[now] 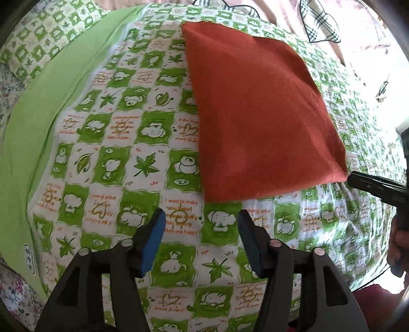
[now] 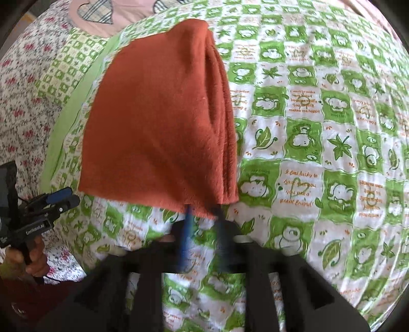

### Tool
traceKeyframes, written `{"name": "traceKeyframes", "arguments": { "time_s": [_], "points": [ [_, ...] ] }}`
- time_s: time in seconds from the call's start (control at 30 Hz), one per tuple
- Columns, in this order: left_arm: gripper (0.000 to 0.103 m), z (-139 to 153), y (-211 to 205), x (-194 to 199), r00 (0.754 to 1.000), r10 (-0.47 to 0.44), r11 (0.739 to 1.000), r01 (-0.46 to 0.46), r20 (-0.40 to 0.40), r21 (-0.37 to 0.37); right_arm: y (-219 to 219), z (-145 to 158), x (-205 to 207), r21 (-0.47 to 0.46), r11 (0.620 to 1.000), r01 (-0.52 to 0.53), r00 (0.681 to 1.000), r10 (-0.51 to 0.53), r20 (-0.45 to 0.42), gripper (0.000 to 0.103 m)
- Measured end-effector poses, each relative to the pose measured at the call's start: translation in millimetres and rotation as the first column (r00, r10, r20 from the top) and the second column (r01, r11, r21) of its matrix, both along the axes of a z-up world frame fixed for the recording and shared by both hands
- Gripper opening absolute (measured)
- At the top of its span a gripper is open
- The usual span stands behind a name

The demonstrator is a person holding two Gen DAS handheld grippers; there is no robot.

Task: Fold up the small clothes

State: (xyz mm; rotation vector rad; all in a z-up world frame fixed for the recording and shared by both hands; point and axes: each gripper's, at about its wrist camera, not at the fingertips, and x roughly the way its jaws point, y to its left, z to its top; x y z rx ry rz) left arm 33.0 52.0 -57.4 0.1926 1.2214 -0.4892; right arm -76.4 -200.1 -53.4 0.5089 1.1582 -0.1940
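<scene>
Left gripper (image 1: 200,224) nearest: blue-padded fingers (image 1: 153,241) spread apart, empty, poised over the green-and-white checked bedsheet (image 1: 122,143), just short of the cloth's near edge. Right gripper (image 2: 203,208) motion-blurred; its tips meet the near hem of the rust-orange folded cloth (image 2: 158,122), but whether they pinch it I cannot tell. The cloth lies flat on the sheet, layered fold edges along its right side. Beyond: plain green band (image 1: 51,107), floral fabric (image 2: 23,84), pink heart-patterned fabric (image 1: 319,23).
</scene>
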Motion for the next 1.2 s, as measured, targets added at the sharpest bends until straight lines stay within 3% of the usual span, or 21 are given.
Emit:
{"name": "traceKeyframes", "arguments": {
  "time_s": [0.23, 0.33, 0.47, 0.8, 1.2],
  "points": [
    [0.074, 9, -1, -5, 0.998, 0.003, 0.999, -0.006, 0.055, 0.051, 16, 14, 1, -0.053, 0.996, -0.077, 0.996, 0.079, 0.044, 0.063],
    [0.08, 12, -6, -7, 0.996, 0.0, 0.996, -0.008, 0.084, 0.088, 22, 17, 3, -0.074, 0.993, -0.093, 0.994, 0.097, 0.051, 0.07],
    [0.08, 13, -13, -8, 0.994, -0.002, 0.991, -0.012, 0.107, 0.13, 32, 18, 9, -0.098, 0.987, -0.126, 0.99, 0.131, 0.046, 0.079],
    [0.081, 22, -25, 8, 0.993, 0.007, 0.989, -0.025, 0.121, 0.147, 37, 26, 29, -0.169, 0.969, -0.179, 0.981, 0.188, 0.038, 0.086],
    [0.083, 32, -41, 26, 0.988, 0.009, 0.983, -0.037, 0.157, 0.177, 22, 34, 52, -0.181, 0.971, -0.159, 0.984, 0.171, 0.057, 0.086]
  ]
}}
